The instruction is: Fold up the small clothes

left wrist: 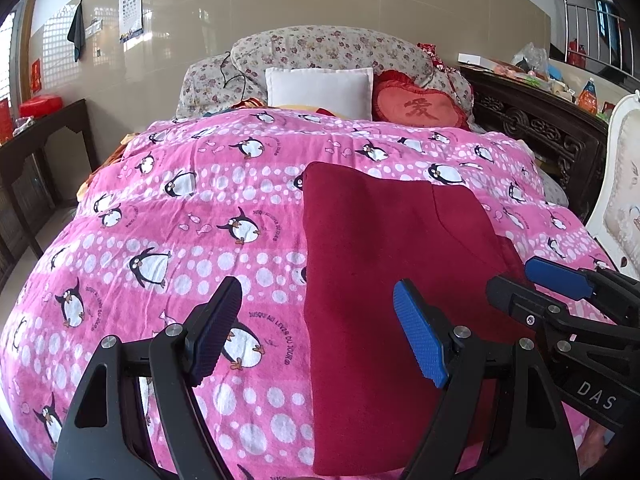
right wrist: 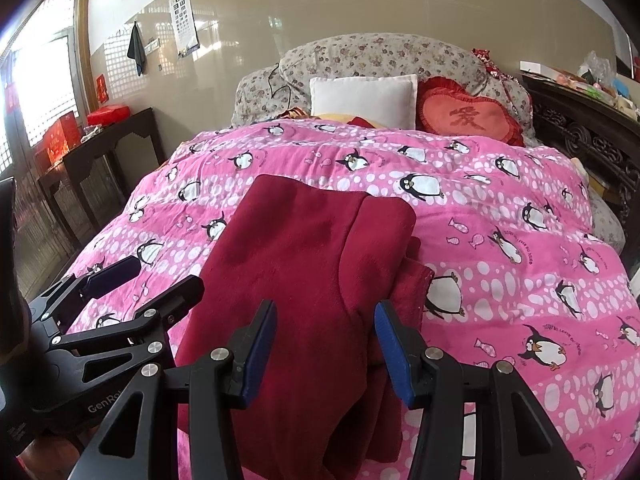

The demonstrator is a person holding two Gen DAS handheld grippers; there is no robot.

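Note:
A dark red fleece garment lies flat on the pink penguin blanket, folded lengthwise with a narrower layer along its right side. My left gripper stands open over the garment's left edge, one finger above the blanket and the other above the red cloth. In the right wrist view it shows at the left. My right gripper hovers open above the near end of the garment, with nothing pinched between its pads. It also appears at the right of the left wrist view.
A white pillow and a red heart cushion lean on floral bedding at the head of the bed. A dark wooden table stands to the left. A carved dark cabinet and a white chair stand to the right.

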